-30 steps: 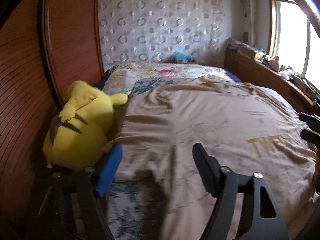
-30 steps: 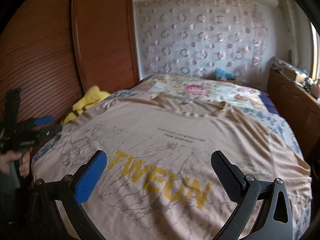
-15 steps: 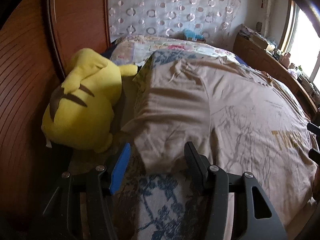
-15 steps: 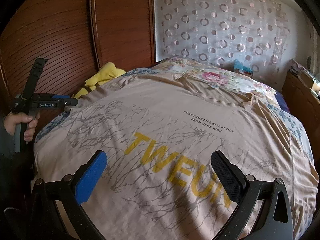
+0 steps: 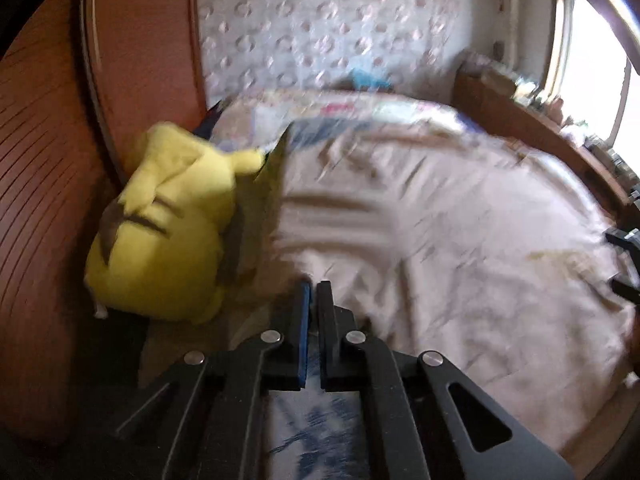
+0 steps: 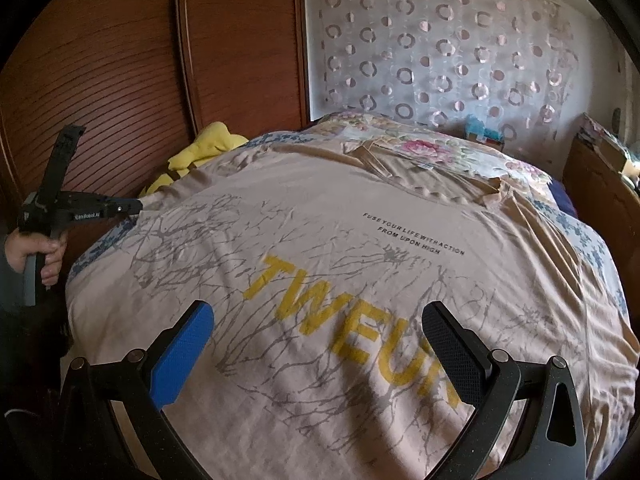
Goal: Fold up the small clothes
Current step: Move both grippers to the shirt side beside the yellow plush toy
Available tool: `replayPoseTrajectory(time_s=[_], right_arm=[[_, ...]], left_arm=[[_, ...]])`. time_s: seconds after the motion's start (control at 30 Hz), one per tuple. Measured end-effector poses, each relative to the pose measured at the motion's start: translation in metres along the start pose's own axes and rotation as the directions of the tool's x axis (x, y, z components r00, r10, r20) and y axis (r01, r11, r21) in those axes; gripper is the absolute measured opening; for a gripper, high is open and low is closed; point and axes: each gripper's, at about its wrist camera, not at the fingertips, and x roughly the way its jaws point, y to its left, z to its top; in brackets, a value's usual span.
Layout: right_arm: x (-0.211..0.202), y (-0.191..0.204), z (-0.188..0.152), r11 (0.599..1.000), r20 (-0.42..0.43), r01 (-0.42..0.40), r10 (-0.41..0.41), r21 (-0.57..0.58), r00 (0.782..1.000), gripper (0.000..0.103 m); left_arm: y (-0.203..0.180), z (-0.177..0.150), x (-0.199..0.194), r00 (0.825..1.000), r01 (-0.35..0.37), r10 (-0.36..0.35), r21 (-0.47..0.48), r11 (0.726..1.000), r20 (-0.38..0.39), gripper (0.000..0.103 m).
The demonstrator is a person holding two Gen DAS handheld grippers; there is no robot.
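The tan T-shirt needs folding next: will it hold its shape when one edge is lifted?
Probably not. The tan T-shirt lies wrinkled and follows the bed's contours, so it looks floppy. It likely drapes and drags from the left tongs, closed at its edge.

One beige printed T-shirt [image 6: 360, 272], one yellow plush toy [image 5: 168, 224], two grippers [image 6: 316, 344] [image 5: 313, 292], one floral bedspread [image 6: 420, 148], one circle-patterned curtain [image 6: 440, 48].

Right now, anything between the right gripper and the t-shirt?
Nothing visible. The right gripper hangs open straight over the t-shirt, with only bare printed fabric between its fingers. The yellow plush toy sits off at the far left edge.
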Motion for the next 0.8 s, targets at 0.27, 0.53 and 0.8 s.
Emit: replayPoseTrajectory(time_s=[0.27,0.53,0.8], right_arm=[[-0.007,-0.006,-0.001,1.000,0.016,-0.001,0.001,0.008,1.000,0.103],[-0.022,-0.010,-0.011,0.999,0.051,0.018,-0.020,0.036,0.999,0.103],[-0.020,-0.004,-0.019,0.999,0.063,0.022,-0.024,0.045,0.998,0.103]], left_arm=[[-0.050,0.057,-0.011,0.986,0.113,-0.122,0.080,0.990,0.114,0.004],[-0.112,0.065,-0.011,0.972,0.205,-0.223,0.190,0.960,0.078,0.004],[-0.095,0.045,-0.040,0.972,0.161,-0.182,0.142,0.977,0.146,0.048]])
